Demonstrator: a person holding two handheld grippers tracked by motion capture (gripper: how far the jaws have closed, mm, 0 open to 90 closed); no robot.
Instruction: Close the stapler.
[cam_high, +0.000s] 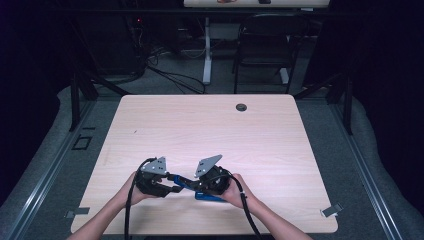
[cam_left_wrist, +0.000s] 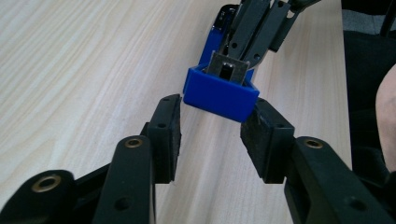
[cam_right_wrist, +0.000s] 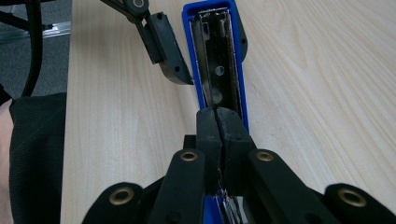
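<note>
Thing: a blue stapler (cam_high: 192, 186), opened out, with its metal staple channel (cam_right_wrist: 218, 70) showing inside the blue body.
Place: near the desk's (cam_high: 210, 125) near edge, about midway along it, between the two hands.
Long axis: runs across the desk from one claw to the other, each claw looking along it from one end.
Right claw (cam_right_wrist: 217, 122): jaws pressed together over the stapler; whether they pinch a thin metal part cannot be told.
Left claw (cam_left_wrist: 212, 122): jaws spread wide, holding nothing.
Key relation: the stapler's blue end (cam_left_wrist: 219, 95) sits just past the left fingertips (cam_left_wrist: 169, 122), centred on the gap, not yet between the pads.
Nearer hand: both are at the stapler; the left one has the free end.
Judged next: a short advance along the axis, then close on the blue end.
</note>
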